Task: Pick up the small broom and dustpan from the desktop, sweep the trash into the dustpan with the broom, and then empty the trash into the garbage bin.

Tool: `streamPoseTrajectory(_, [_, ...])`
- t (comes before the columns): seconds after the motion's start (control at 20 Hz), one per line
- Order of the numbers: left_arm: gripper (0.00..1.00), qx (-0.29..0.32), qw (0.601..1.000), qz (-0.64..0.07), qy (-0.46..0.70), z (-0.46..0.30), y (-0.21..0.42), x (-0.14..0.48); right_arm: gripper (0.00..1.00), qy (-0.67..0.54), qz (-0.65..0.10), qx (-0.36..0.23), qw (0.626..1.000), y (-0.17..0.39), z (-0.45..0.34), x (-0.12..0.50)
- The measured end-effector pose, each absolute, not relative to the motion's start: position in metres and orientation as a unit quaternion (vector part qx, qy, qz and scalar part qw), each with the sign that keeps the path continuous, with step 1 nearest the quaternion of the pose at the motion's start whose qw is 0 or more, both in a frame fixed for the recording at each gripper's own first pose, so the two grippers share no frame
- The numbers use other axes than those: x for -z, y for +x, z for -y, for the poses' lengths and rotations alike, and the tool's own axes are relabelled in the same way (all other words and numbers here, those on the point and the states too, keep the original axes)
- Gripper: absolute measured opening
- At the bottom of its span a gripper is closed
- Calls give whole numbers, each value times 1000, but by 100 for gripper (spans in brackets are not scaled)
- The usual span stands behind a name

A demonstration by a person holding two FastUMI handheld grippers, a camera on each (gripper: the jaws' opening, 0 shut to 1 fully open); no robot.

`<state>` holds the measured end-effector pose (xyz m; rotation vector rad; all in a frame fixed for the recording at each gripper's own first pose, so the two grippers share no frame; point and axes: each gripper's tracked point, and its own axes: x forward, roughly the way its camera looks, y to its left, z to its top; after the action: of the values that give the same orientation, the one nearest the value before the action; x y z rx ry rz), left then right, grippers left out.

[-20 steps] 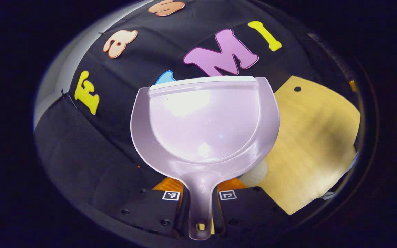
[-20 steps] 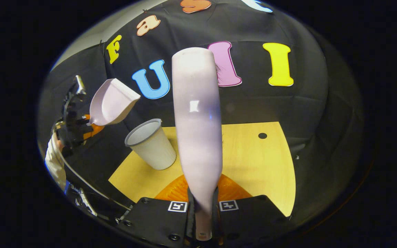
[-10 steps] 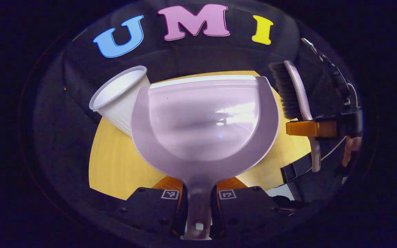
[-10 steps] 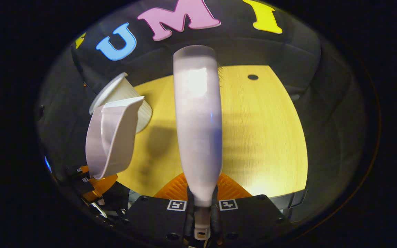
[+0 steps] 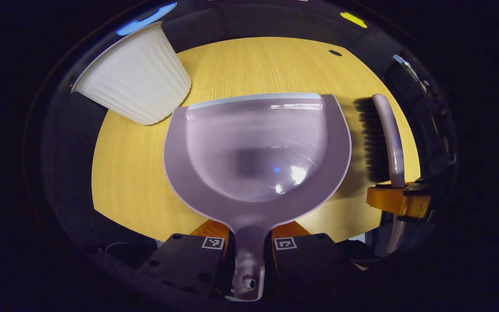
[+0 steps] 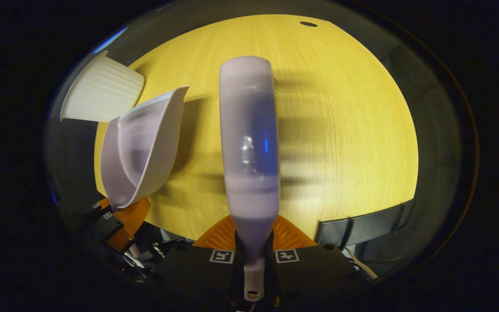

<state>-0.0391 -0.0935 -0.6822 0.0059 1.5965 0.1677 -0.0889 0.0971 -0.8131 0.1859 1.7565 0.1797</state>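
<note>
Above the wooden desktop (image 5: 137, 182), the left gripper (image 5: 249, 242) is clamped on the handle of the empty dustpan (image 5: 256, 151), beside the white garbage bin (image 5: 132, 84). The right gripper (image 6: 253, 255) pinches the small broom (image 6: 249, 143) by its handle; both tools look light, rigid and slick.

This is a staged recording booth, not a lived-in room: a small light-wood desk (image 5: 249, 65) stands enclosed by black cloth walls (image 5: 59, 143), with a cable hole (image 6: 308, 24) near its far edge.
</note>
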Motion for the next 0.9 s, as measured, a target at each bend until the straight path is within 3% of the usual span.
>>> streamPoseTrajectory(0.25, [26,-78,658,-749,-19,97,-45,684,20,52,-788,-62,610,-90,-102,834])
streamPoseTrajectory(0.9, [27,-77,626,-776,-10,99,-47,689,21,27,-807,-48,589,-89,-108,849])
